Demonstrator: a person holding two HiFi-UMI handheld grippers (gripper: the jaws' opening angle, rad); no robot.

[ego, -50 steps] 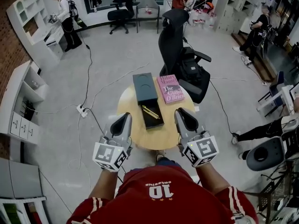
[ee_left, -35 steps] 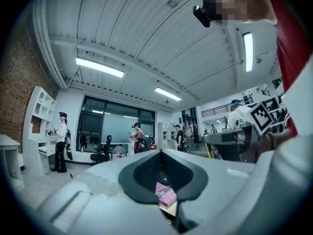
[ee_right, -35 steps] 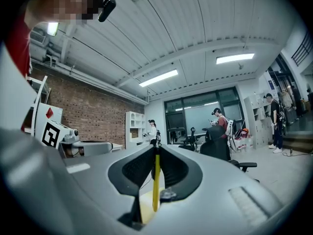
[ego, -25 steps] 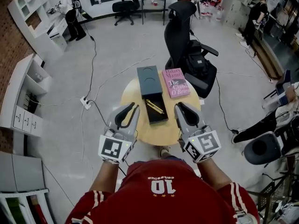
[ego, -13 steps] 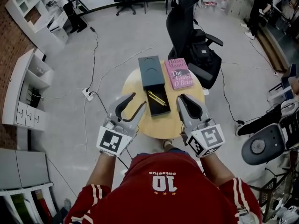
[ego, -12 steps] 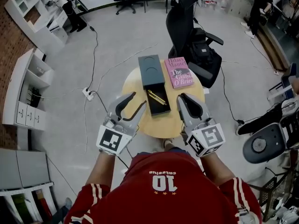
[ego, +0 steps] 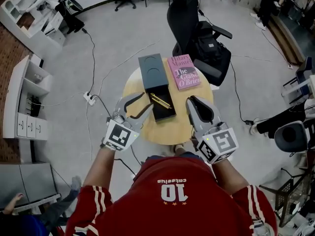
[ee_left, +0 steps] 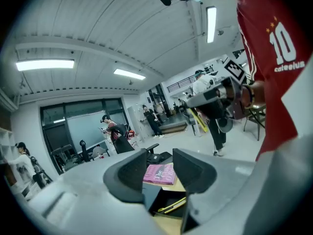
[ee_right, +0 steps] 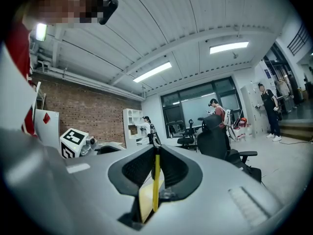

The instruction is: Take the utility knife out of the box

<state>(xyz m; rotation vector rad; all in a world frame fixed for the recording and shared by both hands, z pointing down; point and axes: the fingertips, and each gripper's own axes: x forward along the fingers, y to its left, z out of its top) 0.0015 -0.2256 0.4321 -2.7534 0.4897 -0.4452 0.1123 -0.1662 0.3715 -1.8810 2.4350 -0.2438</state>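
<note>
**Q:** What was over the round wooden counter [ego: 170, 132]?

**A:** Two grippers. The left gripper [ego: 143, 101] had its jaws spread wide and empty. The right gripper [ego: 192, 100] had its jaws drawn to a thin slit, gripping nothing.

**Q:** And on it?

**A:** A pink book [ego: 183, 72] lay at the far side. An open dark box [ego: 166, 113] sat between the grippers, just beside the left jaws. The yellow utility knife [ego: 158, 101] lay slantwise inside the box, untouched.
</note>
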